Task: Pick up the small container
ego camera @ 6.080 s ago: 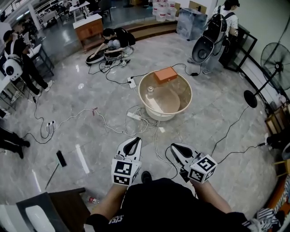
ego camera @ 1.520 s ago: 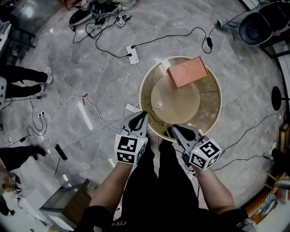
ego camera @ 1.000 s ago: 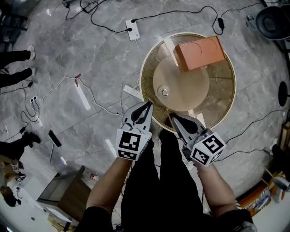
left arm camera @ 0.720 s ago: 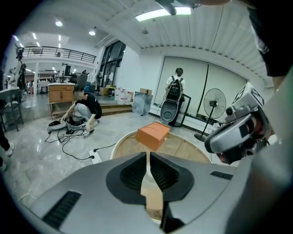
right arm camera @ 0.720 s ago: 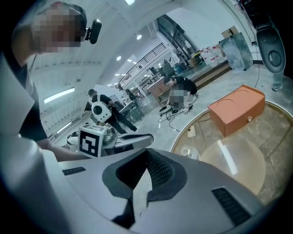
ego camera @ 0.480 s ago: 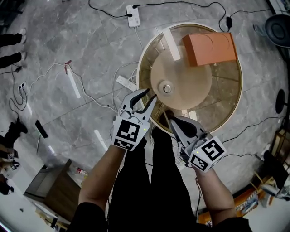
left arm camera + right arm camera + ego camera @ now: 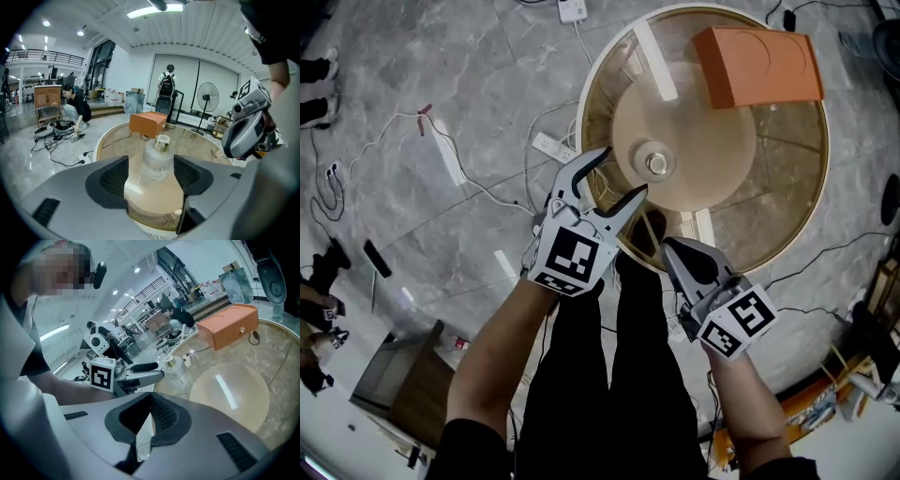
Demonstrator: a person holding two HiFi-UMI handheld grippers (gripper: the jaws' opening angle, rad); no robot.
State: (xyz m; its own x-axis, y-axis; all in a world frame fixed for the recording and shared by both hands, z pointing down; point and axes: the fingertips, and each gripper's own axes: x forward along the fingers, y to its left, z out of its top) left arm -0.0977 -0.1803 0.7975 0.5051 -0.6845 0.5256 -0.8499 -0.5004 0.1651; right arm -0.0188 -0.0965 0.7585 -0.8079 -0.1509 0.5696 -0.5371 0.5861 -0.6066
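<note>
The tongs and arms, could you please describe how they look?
The left tongs and right tongs are light grey with black pads, each carrying a white cube with black square markers. Short black sleeves. Left jaws are opening, nothing between them.

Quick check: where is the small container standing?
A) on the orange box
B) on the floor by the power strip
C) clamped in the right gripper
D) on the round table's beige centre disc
D: the small container stands upright on the beige centre disc of the round table, apart from the orange box. The left gripper has its jaws opening just short of it, pads not touching it.
</note>
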